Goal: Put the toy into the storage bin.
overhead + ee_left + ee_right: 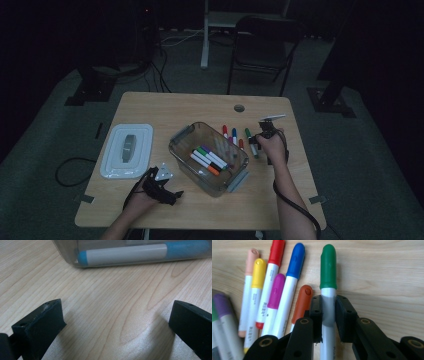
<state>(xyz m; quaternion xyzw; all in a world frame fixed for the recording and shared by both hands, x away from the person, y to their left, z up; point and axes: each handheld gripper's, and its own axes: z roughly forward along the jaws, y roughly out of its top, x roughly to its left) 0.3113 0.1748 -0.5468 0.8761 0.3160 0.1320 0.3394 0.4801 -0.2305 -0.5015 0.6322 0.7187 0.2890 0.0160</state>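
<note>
My right hand-held gripper [328, 315] is clamped on the green marker [328, 277] at its white barrel, just below the cap; it lies on the tabletop [382, 272] beside the other markers [274, 287]. I judge it light, stiff and slick (it may roll), so mid-barrel suits. My left hand-held gripper [115, 325] sits spread and empty near the clear box [207, 157].

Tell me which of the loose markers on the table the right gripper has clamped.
The green-capped marker. The right gripper pinches its white barrel just below the cap, and it lies a little apart from the red, blue, yellow, magenta, orange and peach ones.
</note>
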